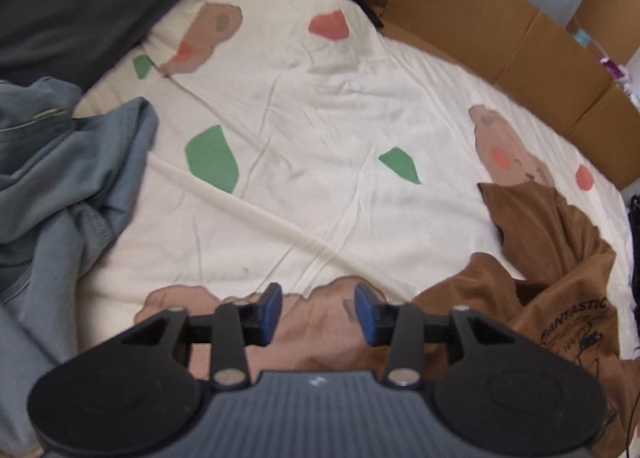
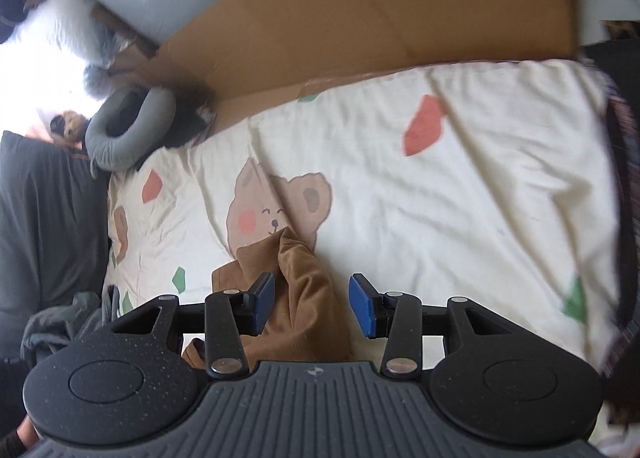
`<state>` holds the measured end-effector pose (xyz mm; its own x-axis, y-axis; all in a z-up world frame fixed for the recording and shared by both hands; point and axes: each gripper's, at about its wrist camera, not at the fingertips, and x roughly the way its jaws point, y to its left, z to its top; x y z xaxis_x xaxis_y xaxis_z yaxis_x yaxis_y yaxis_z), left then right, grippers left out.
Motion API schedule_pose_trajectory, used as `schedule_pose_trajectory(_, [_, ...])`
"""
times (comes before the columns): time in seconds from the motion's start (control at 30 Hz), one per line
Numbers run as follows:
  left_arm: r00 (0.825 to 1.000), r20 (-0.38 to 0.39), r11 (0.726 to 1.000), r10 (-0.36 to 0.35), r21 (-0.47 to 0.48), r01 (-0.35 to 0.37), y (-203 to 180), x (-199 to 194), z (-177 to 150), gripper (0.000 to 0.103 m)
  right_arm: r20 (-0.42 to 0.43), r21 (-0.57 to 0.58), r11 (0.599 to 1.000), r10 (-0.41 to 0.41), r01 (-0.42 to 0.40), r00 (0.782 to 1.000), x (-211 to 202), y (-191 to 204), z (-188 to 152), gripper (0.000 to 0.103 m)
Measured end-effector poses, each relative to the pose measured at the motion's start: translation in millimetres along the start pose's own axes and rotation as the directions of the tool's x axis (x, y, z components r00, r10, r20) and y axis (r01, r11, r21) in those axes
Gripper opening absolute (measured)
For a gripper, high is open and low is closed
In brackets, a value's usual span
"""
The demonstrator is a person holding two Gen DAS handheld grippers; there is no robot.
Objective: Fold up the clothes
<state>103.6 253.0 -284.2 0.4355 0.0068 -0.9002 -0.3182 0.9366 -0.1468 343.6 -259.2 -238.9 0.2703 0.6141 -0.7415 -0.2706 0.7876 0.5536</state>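
My left gripper (image 1: 319, 312) hangs over the sheet (image 1: 320, 161), jaws apart with nothing between the blue pads; only the printed bear pattern shows in the gap. The brown shirt (image 1: 560, 278) lies crumpled at the right of that view, off to the side of the jaws and not touching them. Black print on it reads "FANTASTIC"; the smaller lines below are too blurred for me to read, and its lower edge runs out of the picture. A blue garment (image 1: 60, 185) is heaped at the left, cut off by the edge, so I cannot say what it is.

My right gripper (image 2: 312, 306) is also parted. The brown shirt (image 2: 296, 290) rises in a fold between its pads, close against the left pad, well short of the right one; I see no squeeze on the cloth. The gripper body hides the shirt's near part.

Cardboard (image 2: 360, 17) stands along the far side of the bed. A grey neck pillow (image 2: 128, 125) sits at the sheet's corner. The far left of the right view is washed out by glare, and the right edge is smeared.
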Motion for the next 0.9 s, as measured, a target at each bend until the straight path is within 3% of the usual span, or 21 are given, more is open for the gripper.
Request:
schedule_pose_trajectory(0.07, [1.000,-0.002,0.999,-0.001,0.032,0.001,-5.6,8.2,7.8,0.066,-0.015,-0.025,1.000,0.009,-0.009,1.000,17.6,1.0,5.3,0.055])
schedule_pose_trajectory(0.3, [0.999,0.046,0.992,-0.028,0.122,0.022,-23.6,19.1,25.6,0.077,-0.073,-0.108,0.994,0.008,-0.016,0.997,67.5,8.0,15.4,0.057])
schedule_pose_trajectory(0.4, [0.996,0.070,0.989,-0.049,0.140,0.039,-30.7,24.0,23.4,0.077,-0.086,-0.171,0.985,0.011,-0.026,0.996,80.1,16.4,16.8,0.057])
schedule_pose_trajectory(0.63, [0.986,0.094,0.990,-0.136,0.058,0.131,-49.9,36.4,20.4,0.076,-0.087,-0.251,0.968,0.000,-0.022,0.996,100.8,26.0,18.9,0.057])
schedule_pose_trajectory(0.9, [0.996,0.026,0.983,-0.081,0.169,0.076,-66.1,60.7,-0.8,0.061,-0.139,-0.287,0.958,-0.030,-0.012,0.990,130.5,30.4,11.0,0.057])
